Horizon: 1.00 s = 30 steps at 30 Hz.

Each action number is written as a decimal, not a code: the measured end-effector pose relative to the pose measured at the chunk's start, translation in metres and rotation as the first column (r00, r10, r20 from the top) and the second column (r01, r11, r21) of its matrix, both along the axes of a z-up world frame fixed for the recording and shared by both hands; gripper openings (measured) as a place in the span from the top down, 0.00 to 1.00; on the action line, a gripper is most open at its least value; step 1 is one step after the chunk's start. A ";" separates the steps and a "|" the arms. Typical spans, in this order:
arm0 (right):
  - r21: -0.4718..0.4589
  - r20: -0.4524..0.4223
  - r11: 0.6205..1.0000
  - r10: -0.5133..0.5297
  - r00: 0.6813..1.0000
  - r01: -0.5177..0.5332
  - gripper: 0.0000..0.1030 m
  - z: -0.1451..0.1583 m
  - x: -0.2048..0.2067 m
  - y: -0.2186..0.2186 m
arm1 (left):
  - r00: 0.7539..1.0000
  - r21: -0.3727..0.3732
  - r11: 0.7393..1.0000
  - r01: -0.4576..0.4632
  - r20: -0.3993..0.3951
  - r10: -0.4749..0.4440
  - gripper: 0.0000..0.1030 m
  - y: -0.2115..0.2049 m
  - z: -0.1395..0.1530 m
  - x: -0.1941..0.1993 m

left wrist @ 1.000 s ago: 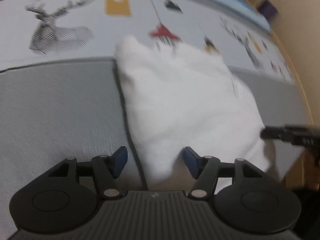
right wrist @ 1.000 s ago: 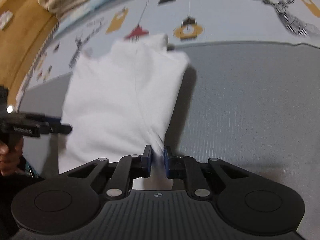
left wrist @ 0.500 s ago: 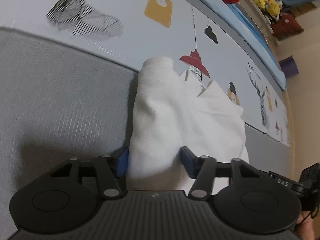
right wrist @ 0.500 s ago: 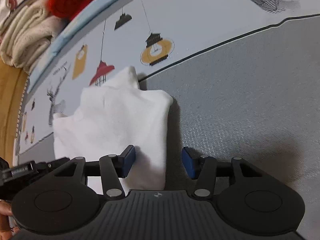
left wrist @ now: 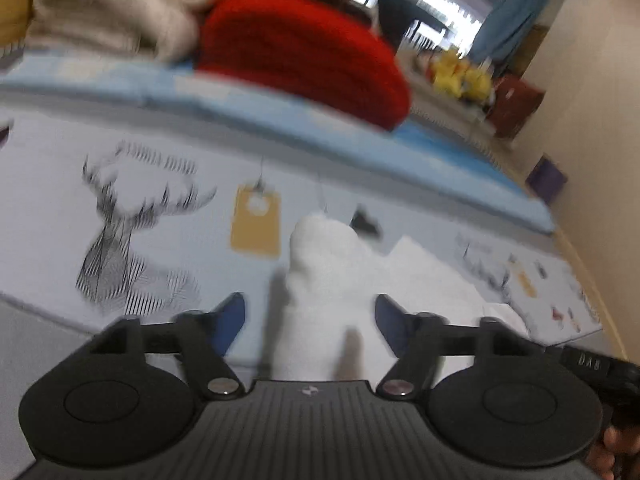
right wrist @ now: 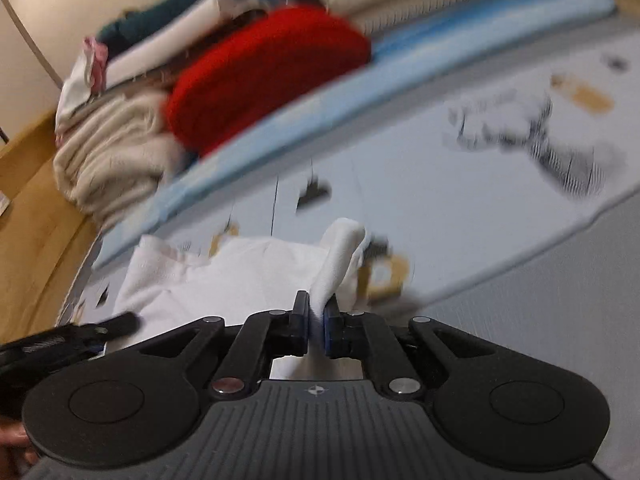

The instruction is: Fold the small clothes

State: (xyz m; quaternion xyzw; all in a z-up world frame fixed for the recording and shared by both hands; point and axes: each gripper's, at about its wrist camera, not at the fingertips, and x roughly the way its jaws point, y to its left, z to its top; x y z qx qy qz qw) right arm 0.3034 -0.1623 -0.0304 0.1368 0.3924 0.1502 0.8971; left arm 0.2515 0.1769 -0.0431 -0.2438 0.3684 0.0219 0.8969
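The right claw [right wrist: 316, 320] is closing, its blue pads pinched on a raised fold of the white garment [right wrist: 248, 272]; the cloth rises from between the pads as a narrow upright ridge and drops away to the left, where the rest of the garment lies spread flat. The left claw [left wrist: 310, 316] is opening, its jaws wide apart. A bunched hump of the same white garment [left wrist: 324, 280] stands between them, but neither blue pad touches it. In the right wrist view the dark tip of the left claw [right wrist: 120, 324] sits at the garment's left edge.

The garment lies on a pale printed mat [left wrist: 168, 216] with a line-drawn deer head [left wrist: 120, 236], a yellow tag [left wrist: 256, 222] and small hanging lamps. A grey mat [right wrist: 540, 312] borders it nearer the cameras, and the garment rests close to that seam. Beyond the printed mat runs a light blue padded edge [left wrist: 360, 136]. Past it sits a pile of folded clothes: a red knit [left wrist: 304, 48] and a cream knit [left wrist: 116, 4], with white and teal pieces [right wrist: 208, 12] behind them in the right wrist view. Both views are blurred, so finer details cannot be told. A bit of a person's hand [left wrist: 608, 448] shows at the lower right of the left wrist view.
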 end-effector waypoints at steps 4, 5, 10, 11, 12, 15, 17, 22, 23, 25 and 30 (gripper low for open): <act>-0.075 -0.030 0.996 -0.049 0.998 0.047 0.56 -0.006 0.010 -0.004 | 0.983 -0.112 0.994 -0.004 -0.183 -0.016 0.27 0.013 -0.034 0.006; -0.072 -0.049 0.997 -0.032 0.998 0.029 0.56 -0.008 0.011 -0.004 | 0.978 -0.146 0.989 -0.016 -0.207 -0.015 0.27 0.019 -0.041 0.006; -0.093 -0.307 0.988 0.093 0.947 -0.127 0.50 -0.042 0.011 0.011 | 0.944 -0.300 0.952 -0.062 -0.328 -0.042 0.45 0.030 -0.075 0.006; -0.117 -0.322 0.983 0.095 0.942 -0.140 0.50 -0.047 0.008 0.014 | 0.944 -0.295 0.953 -0.064 -0.329 -0.039 0.48 0.029 -0.077 0.004; -0.129 -0.314 0.981 0.098 0.944 -0.145 0.50 -0.046 0.007 0.015 | 0.946 -0.288 0.956 -0.057 -0.321 -0.041 0.50 0.028 -0.077 0.002; -0.093 -0.277 0.988 0.092 0.957 -0.122 0.96 -0.040 0.008 0.011 | 0.957 -0.364 0.927 -0.092 -0.289 -0.018 0.61 0.034 -0.077 -0.001; -0.062 -0.212 0.995 0.061 0.975 -0.075 0.96 -0.029 0.007 0.006 | 0.959 -0.417 0.900 -0.129 -0.282 0.006 0.62 0.044 -0.080 -0.006; -0.017 -0.235 0.997 0.074 0.969 -0.081 0.58 -0.023 0.005 -0.005 | 0.943 -0.359 0.929 -0.090 -0.331 -0.036 0.45 0.045 -0.082 -0.011; 0.012 -0.277 0.995 0.097 0.956 -0.097 0.49 -0.027 0.006 -0.006 | 0.943 -0.367 0.926 -0.089 -0.331 -0.041 0.45 0.045 -0.080 -0.009; 0.041 -0.324 0.990 0.144 0.935 -0.138 0.47 -0.031 0.003 -0.005 | 0.941 -0.383 0.917 -0.109 -0.337 -0.029 0.45 0.046 -0.082 -0.012; 0.004 -0.365 0.974 0.211 0.907 -0.225 0.47 -0.034 -0.007 0.007 | 0.940 -0.437 0.887 -0.147 -0.341 -0.012 0.46 0.038 -0.089 -0.013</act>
